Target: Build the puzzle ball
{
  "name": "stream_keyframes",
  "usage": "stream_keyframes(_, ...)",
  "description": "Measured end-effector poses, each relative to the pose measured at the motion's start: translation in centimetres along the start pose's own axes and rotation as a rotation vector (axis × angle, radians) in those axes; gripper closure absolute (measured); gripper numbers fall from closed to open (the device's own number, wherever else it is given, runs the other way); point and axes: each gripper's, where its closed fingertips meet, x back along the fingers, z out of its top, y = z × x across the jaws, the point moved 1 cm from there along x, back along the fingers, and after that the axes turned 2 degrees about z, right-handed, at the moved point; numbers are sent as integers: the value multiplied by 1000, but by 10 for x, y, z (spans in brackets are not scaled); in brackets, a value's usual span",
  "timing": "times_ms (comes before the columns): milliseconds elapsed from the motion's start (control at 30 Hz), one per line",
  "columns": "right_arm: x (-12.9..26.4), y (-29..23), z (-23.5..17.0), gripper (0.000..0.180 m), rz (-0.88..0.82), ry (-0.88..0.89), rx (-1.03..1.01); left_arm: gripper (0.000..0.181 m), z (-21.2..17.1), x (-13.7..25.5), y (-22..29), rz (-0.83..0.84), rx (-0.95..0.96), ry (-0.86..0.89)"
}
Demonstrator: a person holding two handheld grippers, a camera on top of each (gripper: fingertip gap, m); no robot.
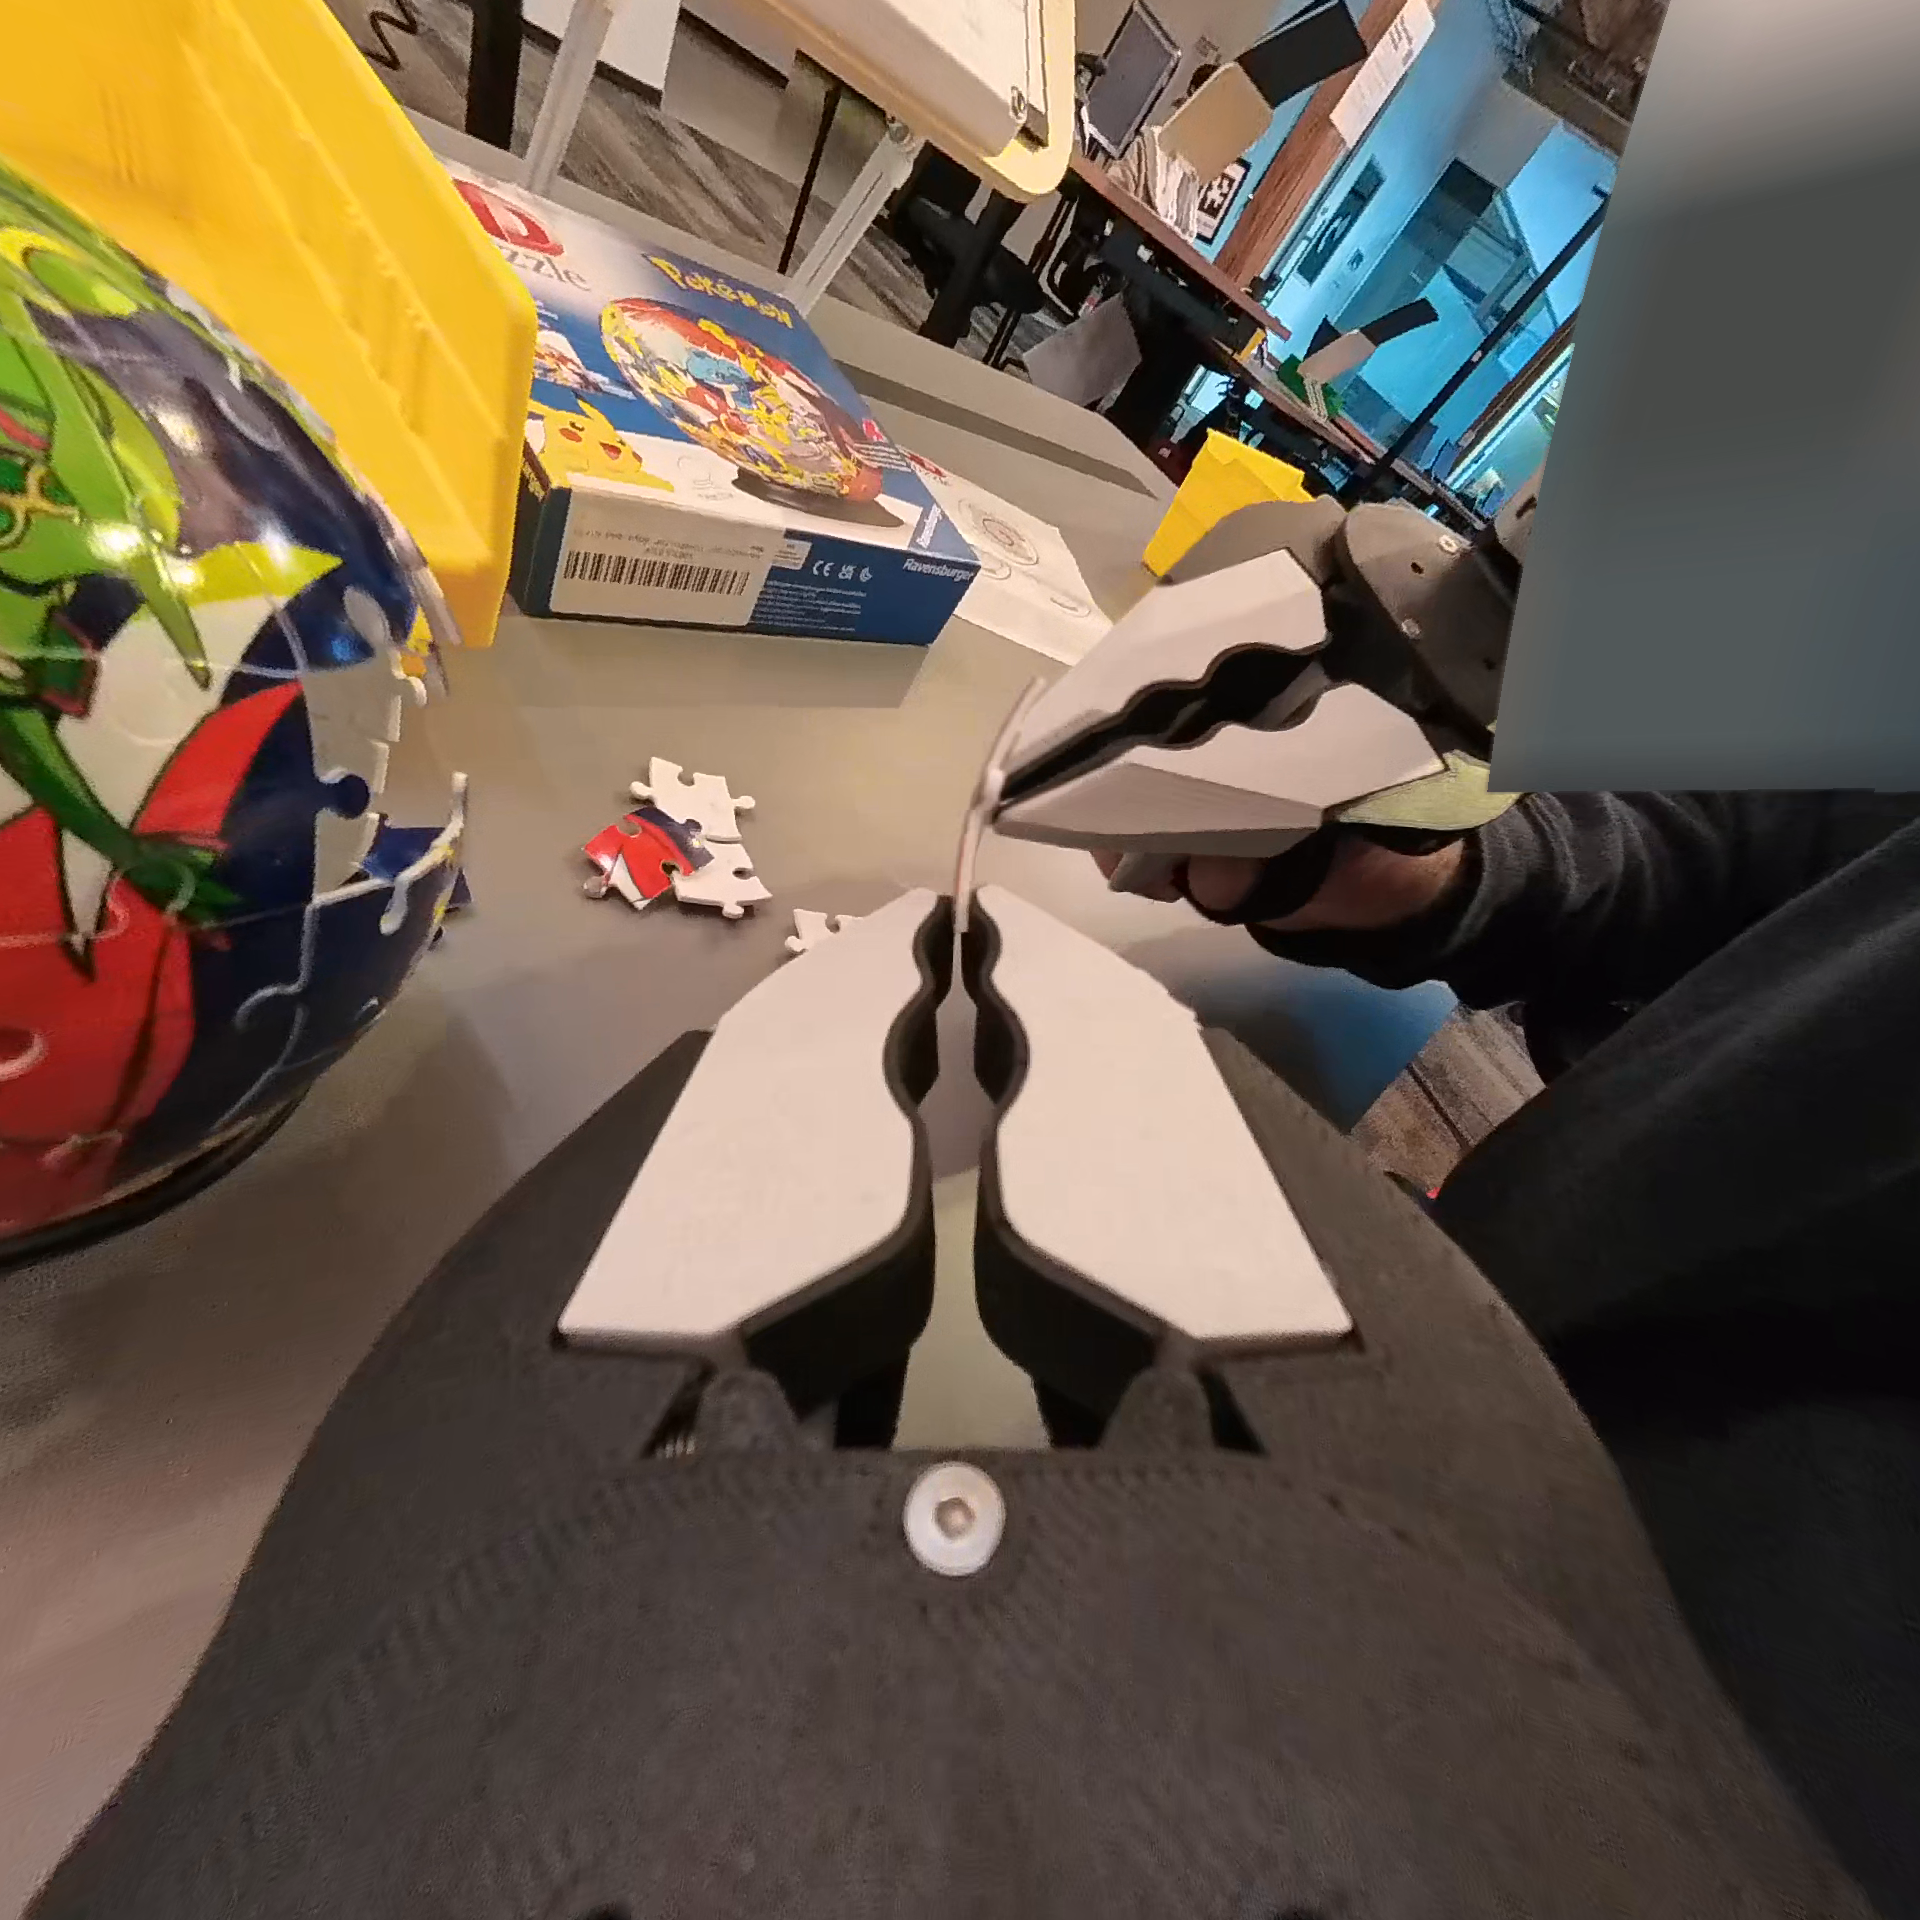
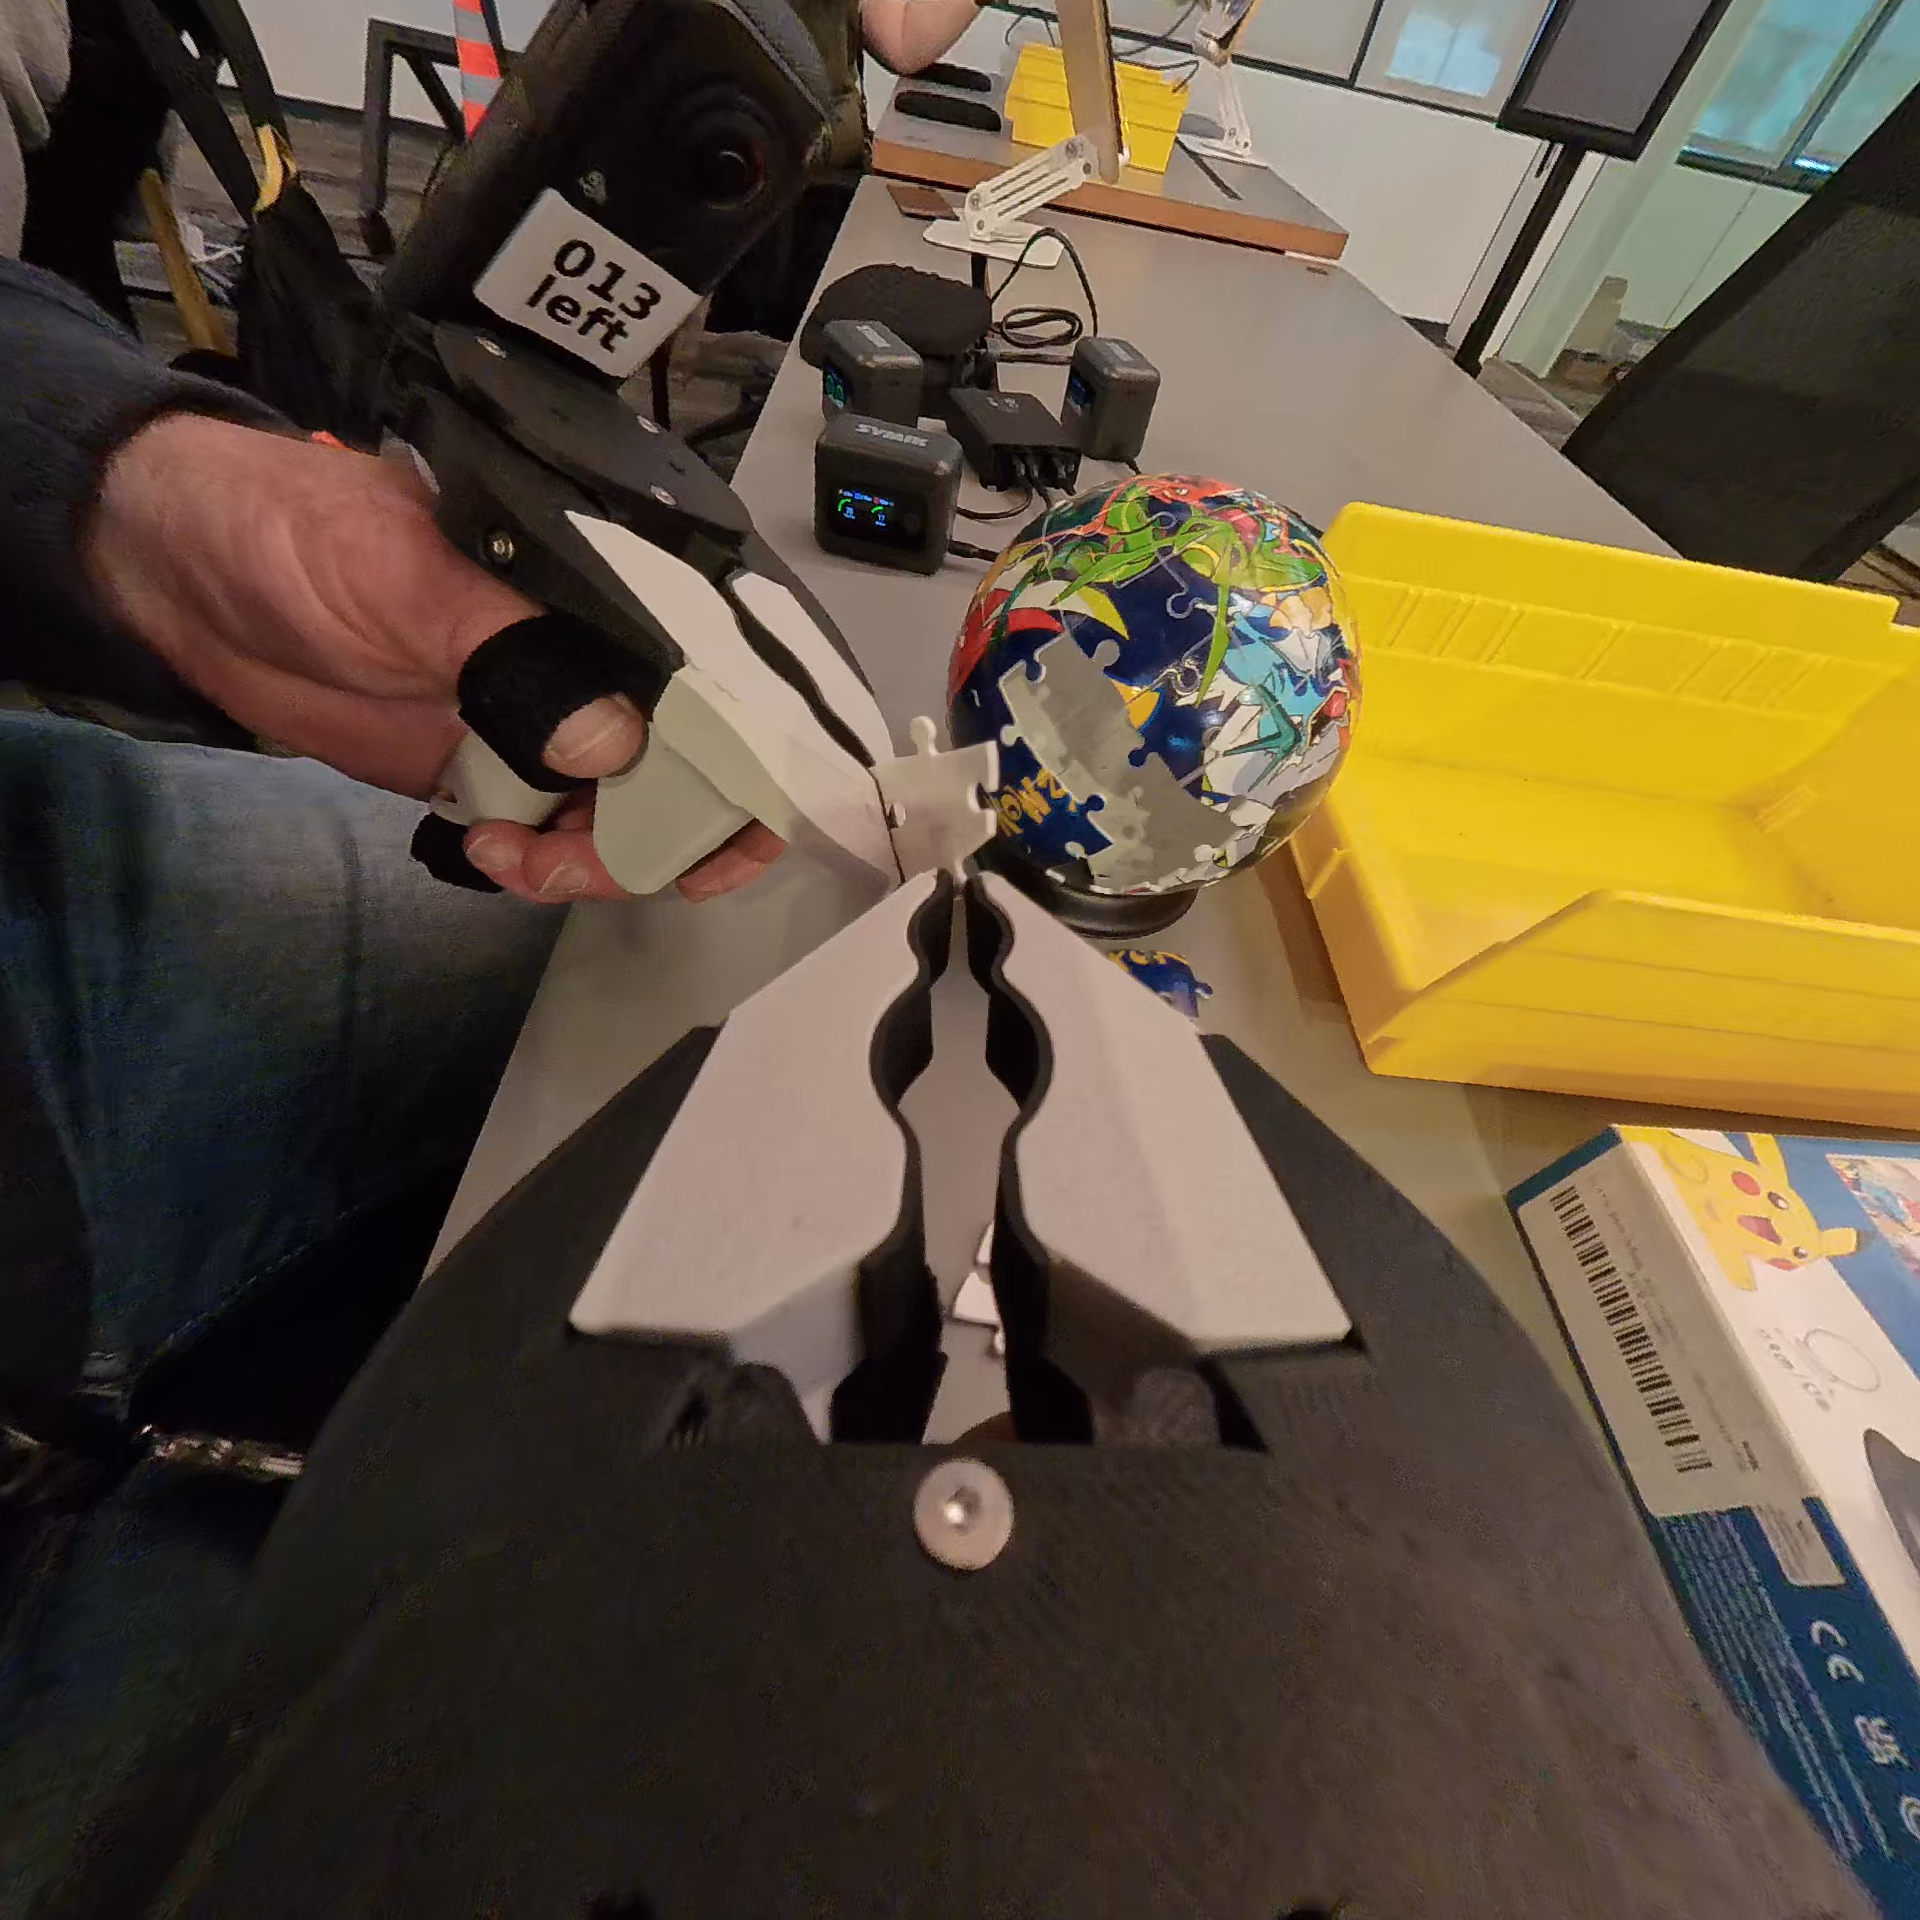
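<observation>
The puzzle ball (image 2: 1153, 665) stands on a black stand (image 2: 1122, 909), with a gap of missing pieces (image 2: 1101, 758) facing me. It also shows at the left edge of the left wrist view (image 1: 156, 727). One puzzle piece (image 2: 935, 800), white back side towards the right camera, hangs in the air in front of the ball. My left gripper (image 1: 958, 920) is shut on one edge of it. My right gripper (image 2: 956, 883) is shut on its lower tab. In the left wrist view the piece (image 1: 971, 862) is edge-on, running from the right gripper (image 1: 997, 800) into the left pads.
Loose pieces (image 1: 675, 842) lie on the grey table (image 1: 831, 707), and a blue one (image 2: 1164, 977) lies by the stand. A yellow bin (image 2: 1610, 831) sits right of the ball. The puzzle box (image 2: 1766, 1351) lies near right. Black chargers (image 2: 935, 436) stand behind the ball. The tips of both grippers are at nearly the same place.
</observation>
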Motion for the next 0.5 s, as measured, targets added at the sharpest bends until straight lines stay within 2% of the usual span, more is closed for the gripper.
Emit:
stream_keyframes(300,3,2,-2,180,82,47,-235,180,0,-2,2,-27,-19,-24)
stream_keyframes(500,4,0,-5,180,115,29,-239,180,-4,-2,3,-40,-33,-69)
